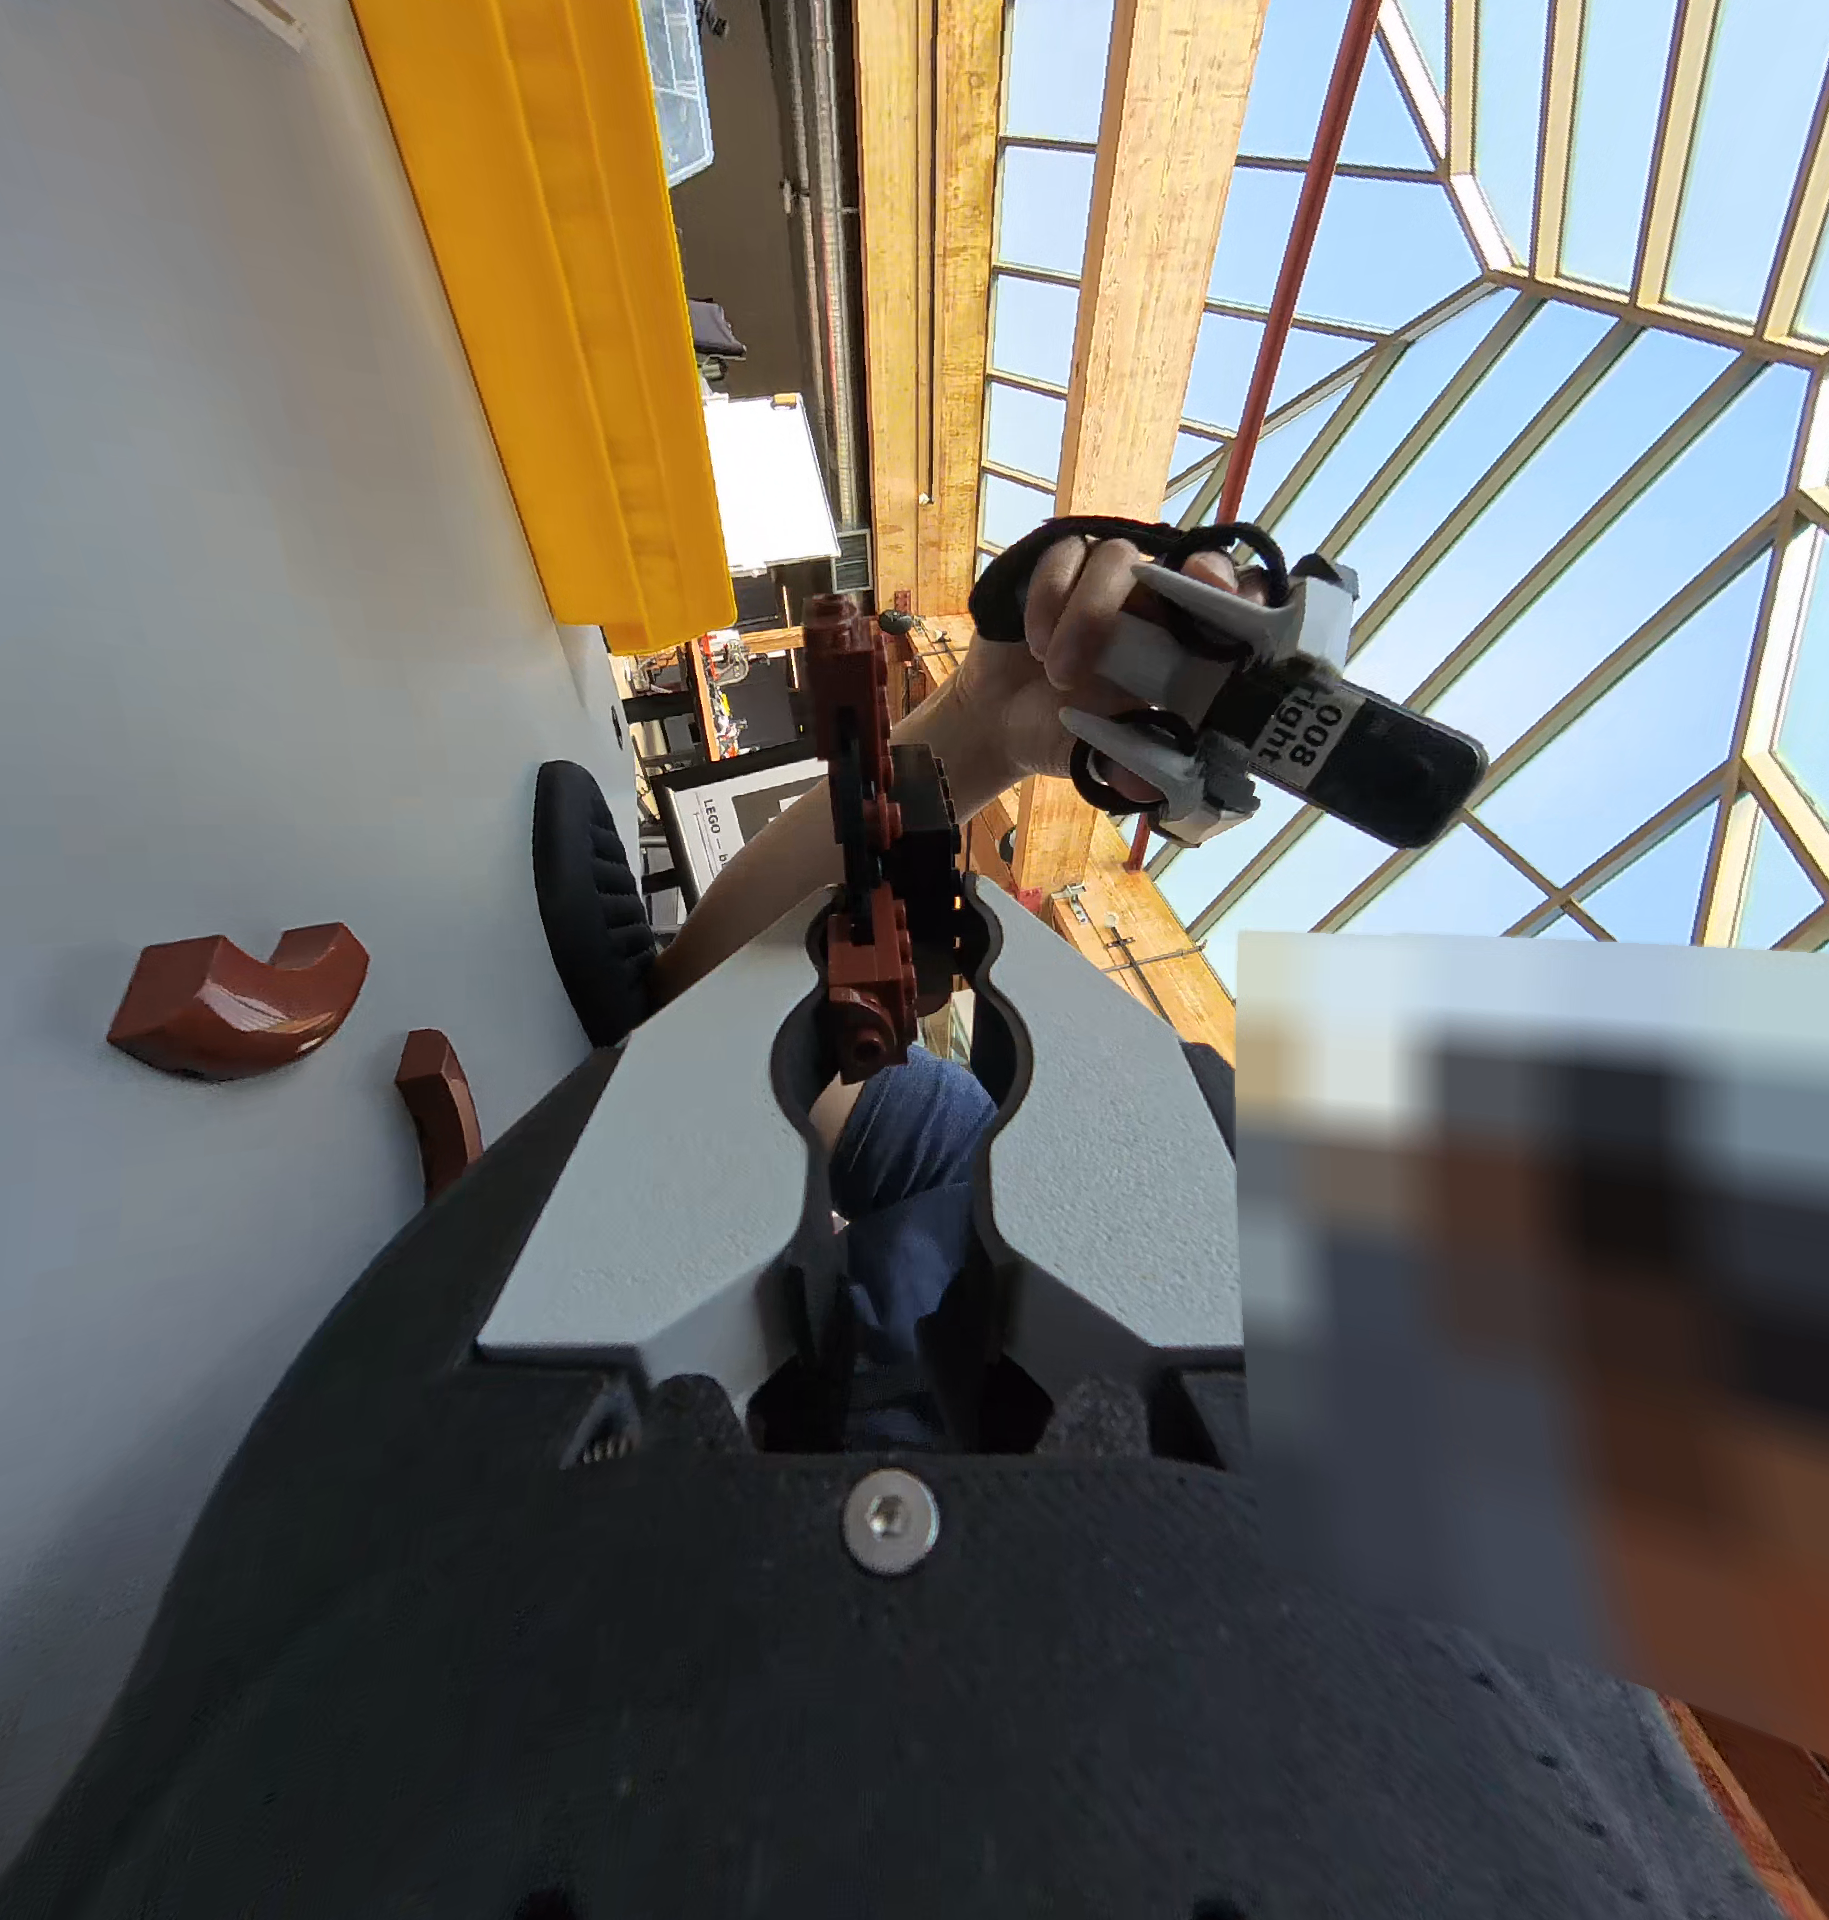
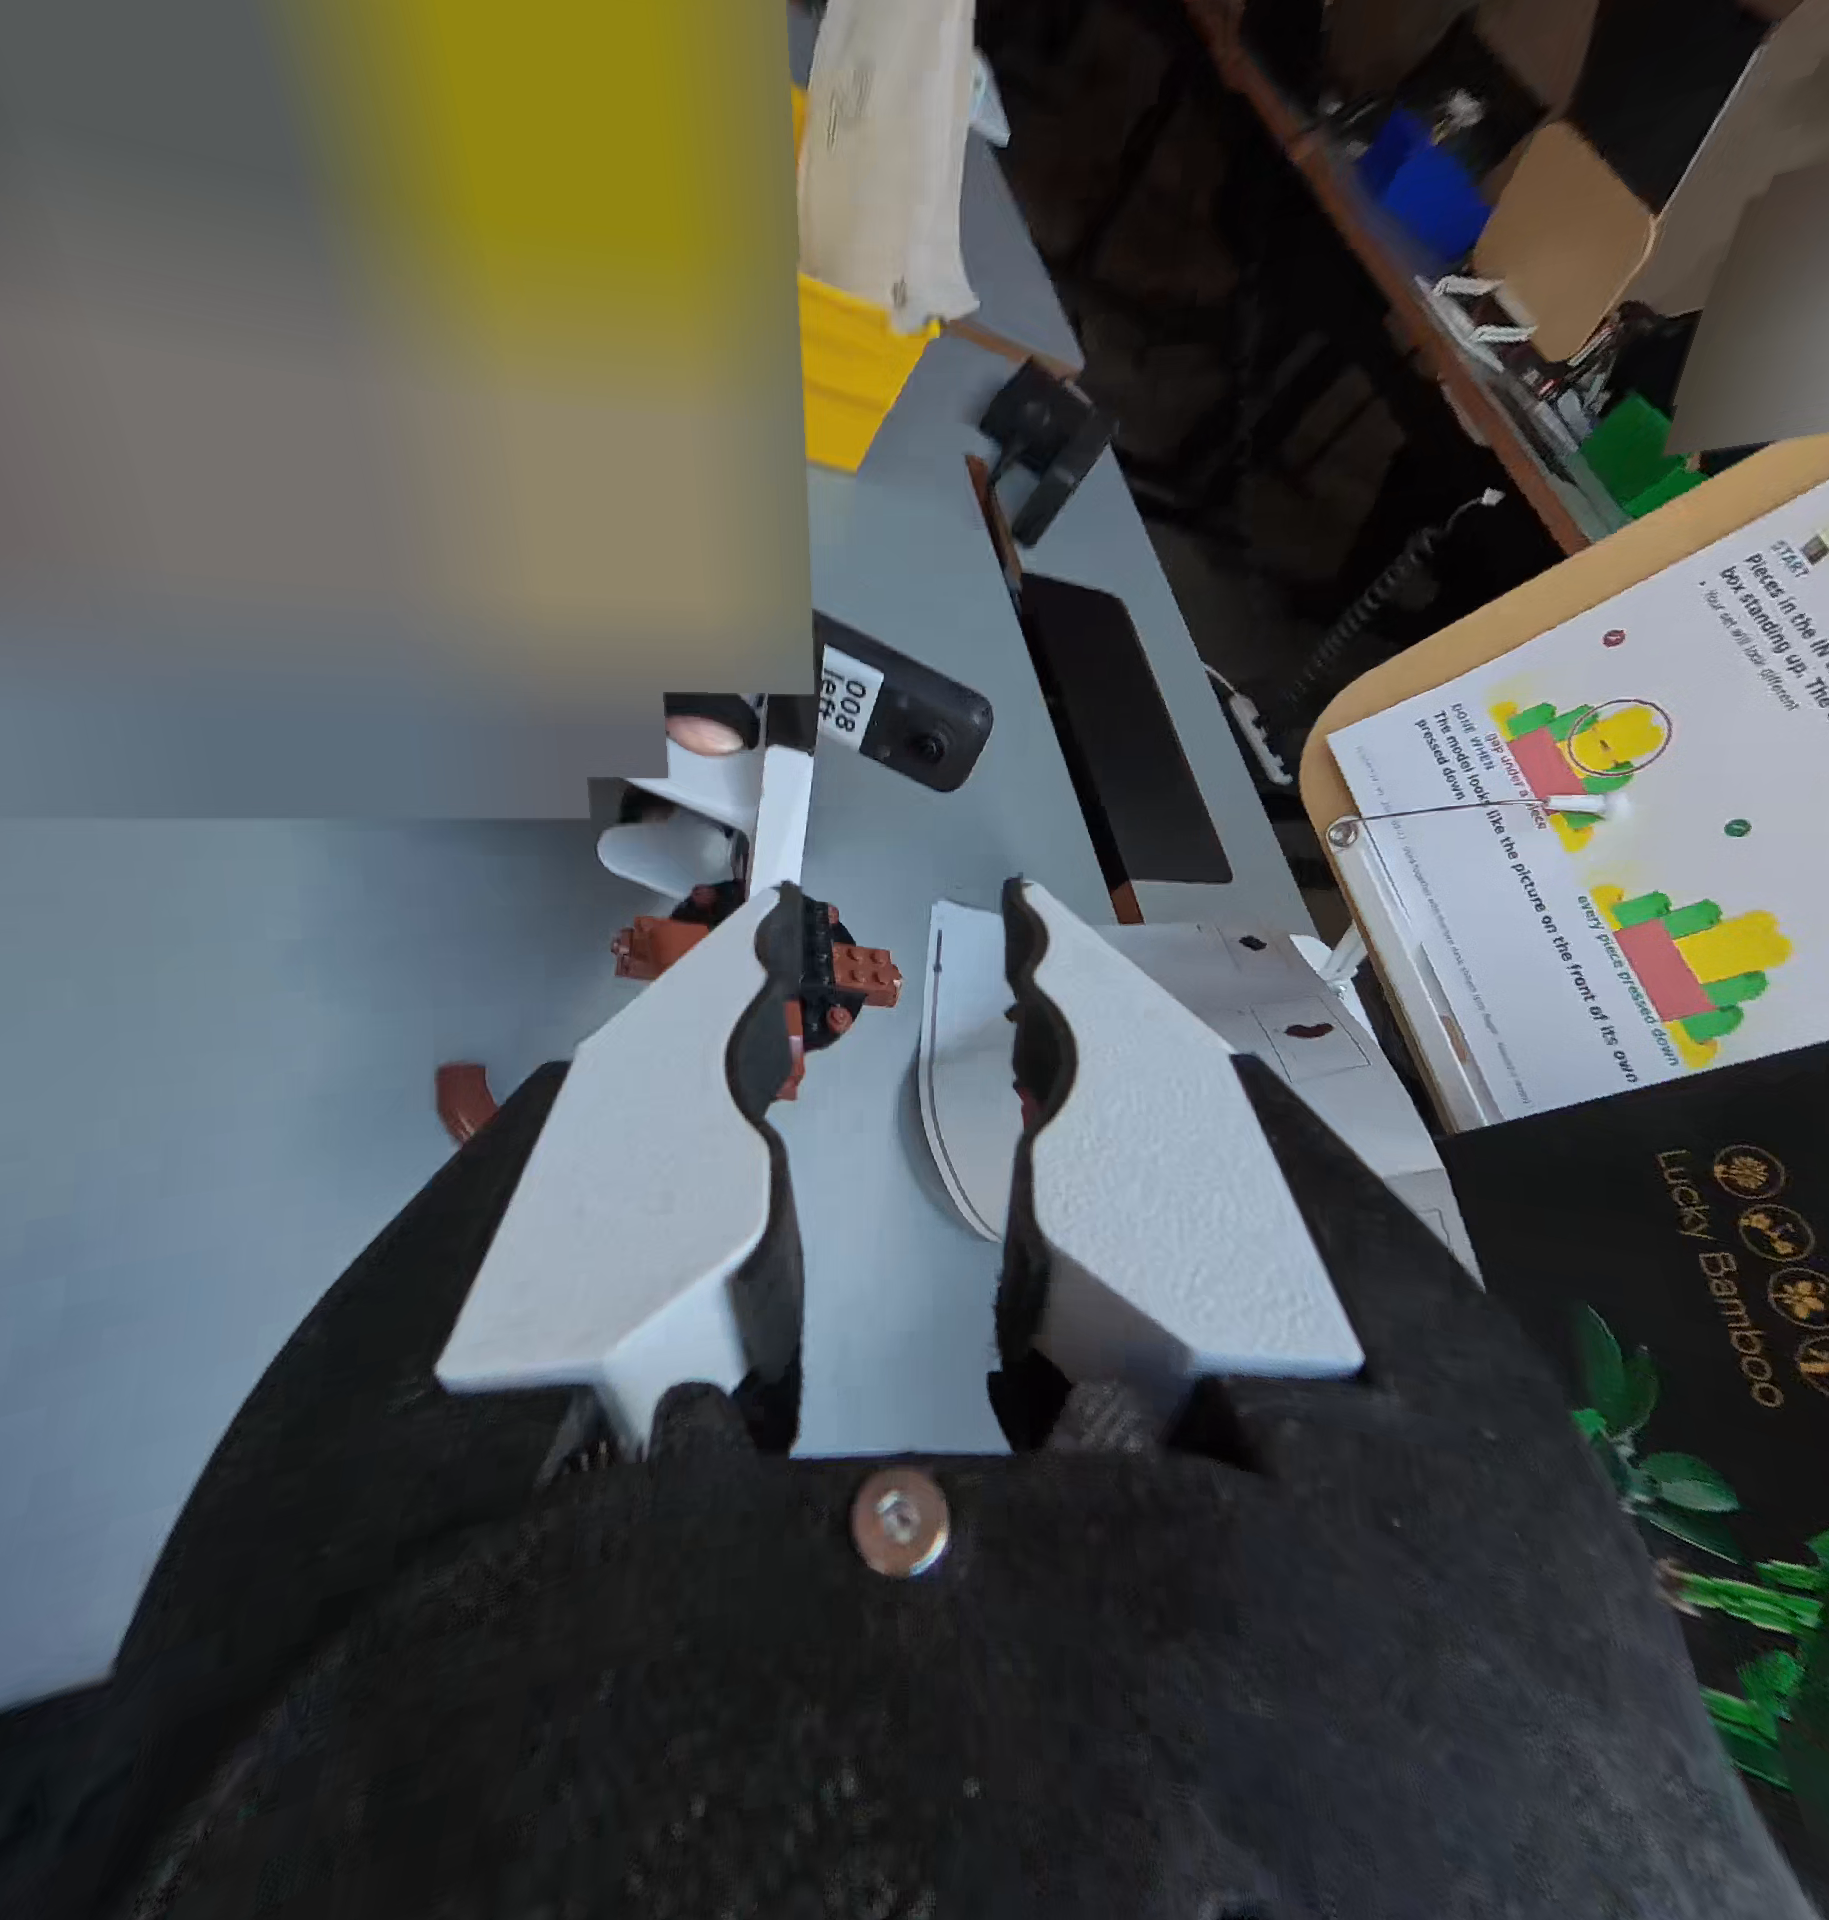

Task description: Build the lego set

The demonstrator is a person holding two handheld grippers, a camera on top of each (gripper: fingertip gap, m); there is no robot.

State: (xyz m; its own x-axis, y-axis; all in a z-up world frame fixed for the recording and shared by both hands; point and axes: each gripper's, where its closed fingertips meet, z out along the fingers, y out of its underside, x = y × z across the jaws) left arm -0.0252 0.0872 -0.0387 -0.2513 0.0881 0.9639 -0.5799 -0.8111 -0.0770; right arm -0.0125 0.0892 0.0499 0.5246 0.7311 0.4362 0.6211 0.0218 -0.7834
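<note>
Two grippers share the work: the left gripper (image 1: 894, 935) has its fingers clamped on the brown-and-black lego assembly (image 1: 868, 831), lifting it off the grey surface (image 1: 214, 623), probably so its sides stay reachable. The right gripper (image 2: 894, 935) hovers empty, fingers parted, bare surface between them. Two curved brown pieces (image 1: 240, 997) lie loose beyond the left fingers, away from the yellow bin (image 1: 557, 312).

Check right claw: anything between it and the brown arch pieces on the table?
Nothing visible. The right claw is open and empty; one arch piece lies on bare table beside it. The left claw holds the brick assembly nearby.
</note>
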